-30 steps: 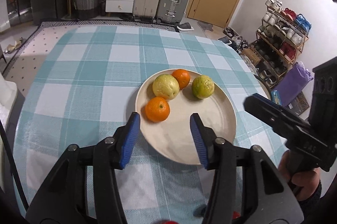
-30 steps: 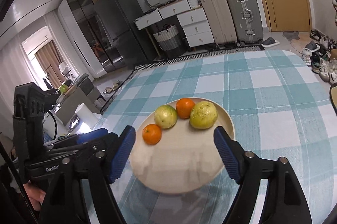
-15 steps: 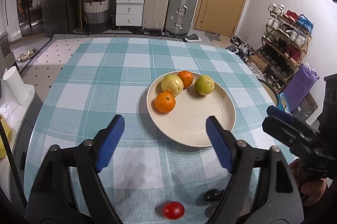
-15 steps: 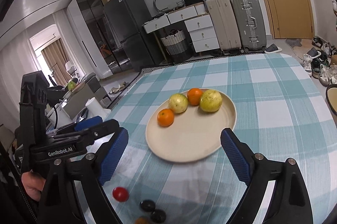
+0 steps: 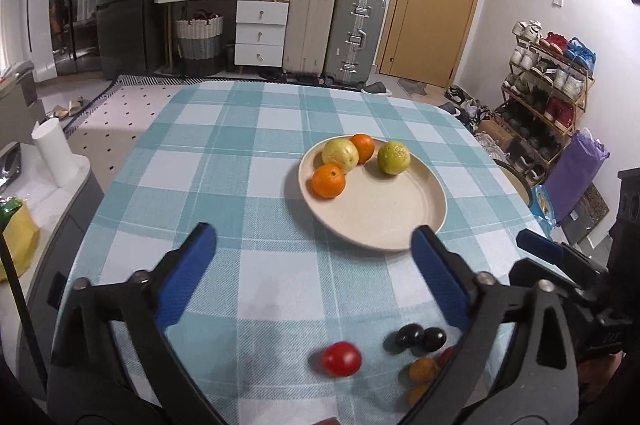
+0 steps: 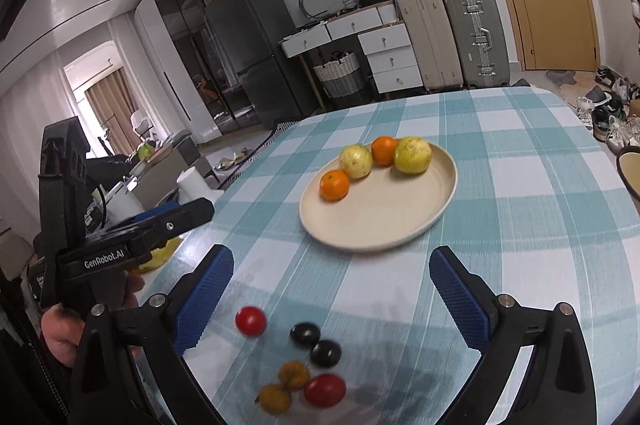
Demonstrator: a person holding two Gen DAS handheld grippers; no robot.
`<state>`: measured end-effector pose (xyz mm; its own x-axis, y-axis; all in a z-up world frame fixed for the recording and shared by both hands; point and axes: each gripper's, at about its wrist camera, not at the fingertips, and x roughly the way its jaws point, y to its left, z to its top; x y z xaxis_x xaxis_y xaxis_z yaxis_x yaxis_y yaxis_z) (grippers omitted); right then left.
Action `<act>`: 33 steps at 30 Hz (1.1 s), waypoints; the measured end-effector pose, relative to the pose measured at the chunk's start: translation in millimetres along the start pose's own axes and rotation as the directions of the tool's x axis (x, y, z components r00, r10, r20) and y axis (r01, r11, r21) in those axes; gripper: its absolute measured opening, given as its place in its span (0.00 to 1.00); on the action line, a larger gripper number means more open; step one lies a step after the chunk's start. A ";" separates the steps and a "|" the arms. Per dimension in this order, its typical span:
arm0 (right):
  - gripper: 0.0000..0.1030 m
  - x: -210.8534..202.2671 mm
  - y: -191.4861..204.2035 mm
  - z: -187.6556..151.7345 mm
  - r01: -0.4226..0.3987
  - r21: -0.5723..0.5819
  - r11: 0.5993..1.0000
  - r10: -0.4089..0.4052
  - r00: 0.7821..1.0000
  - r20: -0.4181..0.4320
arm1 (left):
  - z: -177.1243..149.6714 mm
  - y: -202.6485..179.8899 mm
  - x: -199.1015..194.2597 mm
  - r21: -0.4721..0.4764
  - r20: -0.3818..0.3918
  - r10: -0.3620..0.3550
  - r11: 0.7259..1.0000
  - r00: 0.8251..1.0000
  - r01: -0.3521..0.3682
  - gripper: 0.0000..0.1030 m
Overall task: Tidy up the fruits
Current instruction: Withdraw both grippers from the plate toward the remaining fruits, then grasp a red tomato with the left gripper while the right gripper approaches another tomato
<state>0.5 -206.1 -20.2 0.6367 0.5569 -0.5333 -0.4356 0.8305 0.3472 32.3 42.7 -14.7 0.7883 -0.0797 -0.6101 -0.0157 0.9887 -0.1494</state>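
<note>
From my left wrist, my left hand-held gripper (image 5: 314, 267) hangs spread wide and empty above the checked counter (image 5: 240, 165); the plate (image 5: 384, 221) ahead carries two oranges (image 5: 328, 180) and two yellow-green fruits (image 5: 394, 157), perhaps guavas. A red tomato (image 5: 341, 358) lies near me. From my right wrist, my right hand-held gripper (image 6: 332, 295) is likewise apart, holding nothing, over two dark plums (image 6: 305, 334), another tomato (image 6: 325, 389) and two small blurred orange fruits (image 6: 294, 375).
</note>
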 end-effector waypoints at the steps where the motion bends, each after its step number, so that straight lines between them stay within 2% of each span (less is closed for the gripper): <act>1: 0.98 -1.5 1.5 -2.9 0.001 -0.004 1.000 -0.001 1.000 -0.001 | -2.8 1.4 -2.7 -0.002 0.006 0.005 1.000 1.000 -0.005 0.98; 12: 1.00 -12.4 1.9 -29.8 0.013 0.011 1.000 -0.013 1.000 -0.016 | -37.8 7.8 -3.5 0.003 -0.060 0.000 1.000 0.998 0.000 0.99; 16: 1.00 -14.1 0.5 -38.9 -0.002 0.021 1.000 0.003 1.000 -0.028 | -54.4 8.6 7.7 -0.002 -0.137 -0.083 0.996 0.987 0.084 0.99; 27: 1.00 -13.3 2.6 -56.3 -0.006 0.006 1.000 0.006 0.999 -0.039 | -79.8 2.8 29.9 0.031 -0.200 -0.063 0.997 0.978 0.070 0.99; 33: 1.00 -11.0 1.0 -60.8 -0.009 0.016 1.000 0.010 0.999 -0.050 | -84.5 4.5 40.7 0.008 -0.234 -0.093 0.995 0.968 0.098 0.99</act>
<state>-45.6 -212.2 -61.0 0.5996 0.5636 -0.5682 -0.4311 0.8256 0.3640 12.3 33.1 -106.0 0.6201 -0.1991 -0.7588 0.0667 0.9771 -0.2019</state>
